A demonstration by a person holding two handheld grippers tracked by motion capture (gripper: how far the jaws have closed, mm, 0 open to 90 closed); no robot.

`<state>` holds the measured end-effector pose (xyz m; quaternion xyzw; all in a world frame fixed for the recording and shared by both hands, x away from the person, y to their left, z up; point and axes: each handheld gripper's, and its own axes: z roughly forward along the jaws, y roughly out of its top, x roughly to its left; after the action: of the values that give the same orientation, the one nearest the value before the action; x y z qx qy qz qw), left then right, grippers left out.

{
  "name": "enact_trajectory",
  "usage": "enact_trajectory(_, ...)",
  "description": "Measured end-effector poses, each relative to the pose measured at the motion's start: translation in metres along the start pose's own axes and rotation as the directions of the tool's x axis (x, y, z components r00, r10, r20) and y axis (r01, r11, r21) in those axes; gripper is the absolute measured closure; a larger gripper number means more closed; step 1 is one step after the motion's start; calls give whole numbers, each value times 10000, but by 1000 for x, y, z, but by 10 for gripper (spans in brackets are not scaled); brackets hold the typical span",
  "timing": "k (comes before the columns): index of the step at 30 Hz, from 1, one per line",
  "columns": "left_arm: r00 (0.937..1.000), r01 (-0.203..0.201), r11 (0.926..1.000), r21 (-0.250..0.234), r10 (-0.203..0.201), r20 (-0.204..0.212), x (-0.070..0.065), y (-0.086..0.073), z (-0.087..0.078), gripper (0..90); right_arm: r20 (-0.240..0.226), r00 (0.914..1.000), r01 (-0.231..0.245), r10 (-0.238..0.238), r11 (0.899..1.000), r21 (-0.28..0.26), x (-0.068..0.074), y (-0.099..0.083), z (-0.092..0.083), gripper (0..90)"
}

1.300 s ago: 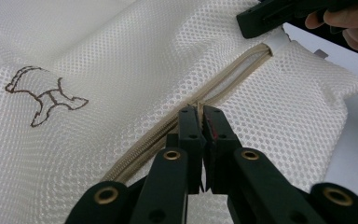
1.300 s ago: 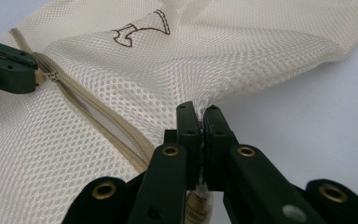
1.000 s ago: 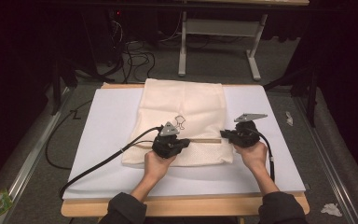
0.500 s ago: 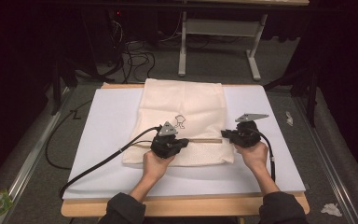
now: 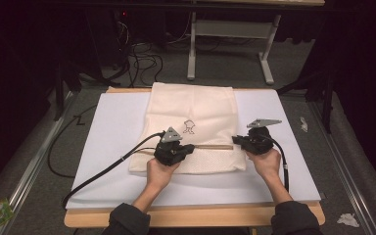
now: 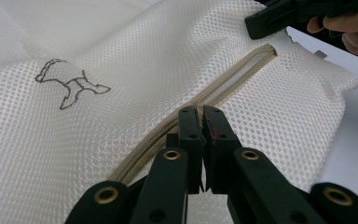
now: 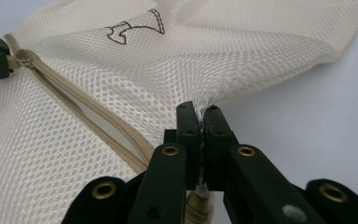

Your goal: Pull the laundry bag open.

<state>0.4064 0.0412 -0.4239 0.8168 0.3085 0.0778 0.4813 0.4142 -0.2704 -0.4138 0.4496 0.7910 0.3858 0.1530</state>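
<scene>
While the right hand-held gripper (image 7: pixel 199 112) stays pinched on the mesh bag (image 5: pixel 191 110) at the zipper's (image 5: pixel 214 146) end, the left hand-held gripper (image 6: pixel 200 114), clamped on the slider, faces it straight along the zipper line across the desk (image 5: pixel 112 122).

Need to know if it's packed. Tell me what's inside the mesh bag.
The zipper gapes part-way; through the slit only pale lining shows. The mesh bag lies flat on the white board. Whatever lies deeper inside is covered by mesh.
</scene>
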Motion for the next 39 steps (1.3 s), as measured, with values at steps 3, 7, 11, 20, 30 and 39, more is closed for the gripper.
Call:
enact_trajectory(3,9999,85,9999,-62,-85,61,2,-1,-1,874,28,10000,28,-27,10000,-85,-1,0,0,889)
enact_trajectory(7,10000,74,10000,-16,-74,24,2,-1,-1,873,73,10000,-13,13,10000,-41,0,0,0,889)
enact_trajectory(11,10000,94,10000,-23,-94,14,3,-1,-3,873,47,10000,1,-1,10000,-34,-1,0,1,888)
enact_trajectory(20,9997,177,9997,-151,-175,148,5,-2,-4,873,74,10000,-21,22,9999,-137,-3,0,1,888)
enact_trajectory(30,9998,174,9998,-128,-172,108,7,-4,-7,873,118,9999,12,-12,10000,-52,-4,-1,1,889)
enact_trajectory(39,9994,335,9986,-417,-330,139,10,-4,-13,872,125,9999,-6,7,10000,-33,-3,0,2,888)
